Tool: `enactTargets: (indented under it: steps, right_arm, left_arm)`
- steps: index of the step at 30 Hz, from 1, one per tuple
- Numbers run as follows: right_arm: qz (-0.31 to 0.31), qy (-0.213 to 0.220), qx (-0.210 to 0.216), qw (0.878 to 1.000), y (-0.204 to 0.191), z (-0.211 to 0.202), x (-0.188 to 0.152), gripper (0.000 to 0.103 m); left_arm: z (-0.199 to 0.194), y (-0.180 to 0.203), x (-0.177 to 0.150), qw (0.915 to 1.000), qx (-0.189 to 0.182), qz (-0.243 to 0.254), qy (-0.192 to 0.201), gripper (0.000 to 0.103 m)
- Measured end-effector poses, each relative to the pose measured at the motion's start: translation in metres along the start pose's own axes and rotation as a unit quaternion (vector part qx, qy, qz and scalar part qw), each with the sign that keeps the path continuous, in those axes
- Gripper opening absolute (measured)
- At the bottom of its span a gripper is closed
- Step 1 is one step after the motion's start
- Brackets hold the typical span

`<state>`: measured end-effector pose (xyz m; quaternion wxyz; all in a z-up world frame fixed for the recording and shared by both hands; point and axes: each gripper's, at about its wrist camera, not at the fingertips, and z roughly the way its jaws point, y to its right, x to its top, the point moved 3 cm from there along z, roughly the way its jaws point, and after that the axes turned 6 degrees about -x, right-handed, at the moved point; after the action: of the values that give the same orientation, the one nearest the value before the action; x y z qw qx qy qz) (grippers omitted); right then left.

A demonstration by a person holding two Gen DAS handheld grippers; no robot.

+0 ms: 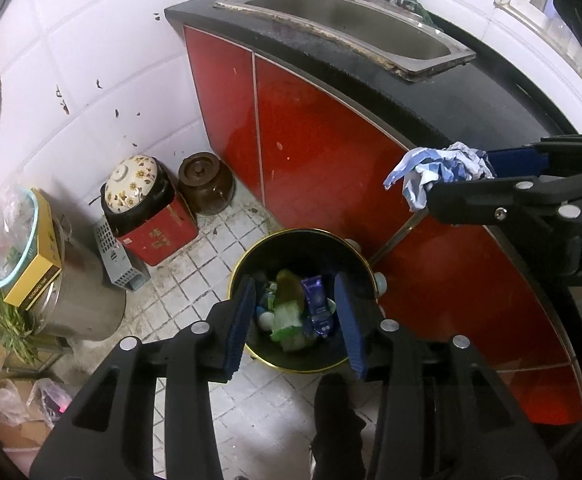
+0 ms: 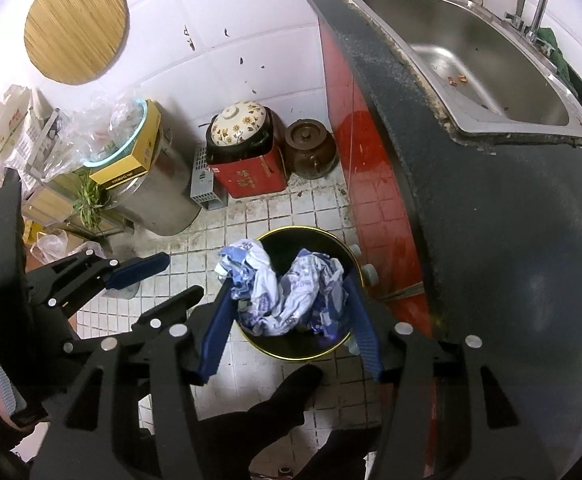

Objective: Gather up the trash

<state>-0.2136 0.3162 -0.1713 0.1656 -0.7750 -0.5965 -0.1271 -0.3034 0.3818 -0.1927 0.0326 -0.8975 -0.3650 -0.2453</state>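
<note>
Both tongs hang above the round black trash bin [image 1: 355, 258] with the gold rim, which stands on the tiled floor [image 1: 195, 264] just beside the red cabinet [image 1: 323, 152]. Left tongs [image 1: 297, 316] stand apart with nothing between the blue pads, and through the gap the bin's contents show: a purple packet [image 1: 319, 306], a green wrapper [image 1: 287, 316] and other scraps. Right tongs [image 2: 291, 312] carry a crumpled blue-and-white wrapper [image 2: 287, 288] between the pads; whether both pads press on it or it only rests there loosely, I cannot tell. In the left wrist view that wrapper hangs from the tips of the right tongs, in front of the cabinet and above the bin. Above the cabinet runs the dark desk [image 2: 491, 216] with a steel sink [image 2: 483, 68] set in it. Against the white tiled wall stand a flowered pot [image 2: 239, 124] on a red box [image 2: 251, 178], a brown lidded jar [image 2: 309, 146] and a steel pot [image 2: 163, 196].
</note>
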Motion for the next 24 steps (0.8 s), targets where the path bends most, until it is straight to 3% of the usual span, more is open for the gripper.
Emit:
enactTargets:
  steps: [7, 15, 17, 20, 24]
  right_arm:
    - [0.006, 0.003, -0.001, 1.000, 0.006, -0.006, -0.003, 0.068]
    - [0.010, 0.020, 0.000, 1.000, 0.013, -0.024, -0.005, 0.069]
    - [0.013, 0.024, -0.002, 1.000, 0.017, -0.030, -0.006, 0.070]
    - [0.026, 0.036, -0.018, 0.999, 0.027, -0.047, -0.011, 0.083]
    - [0.061, 0.067, -0.048, 0.995, 0.060, -0.087, -0.026, 0.085]
  left_arm:
    - [-0.001, 0.001, 0.001, 1.0000, 0.004, 0.004, 0.004, 0.069]
    - [-0.011, 0.007, 0.010, 0.9998, 0.004, 0.011, 0.018, 0.071]
    - [-0.015, 0.009, 0.012, 0.9997, 0.005, 0.012, 0.021, 0.077]
    - [-0.022, 0.016, 0.018, 0.9995, 0.009, 0.018, 0.023, 0.087]
    - [-0.033, 0.035, 0.031, 0.9989, -0.001, 0.037, 0.030, 0.093]
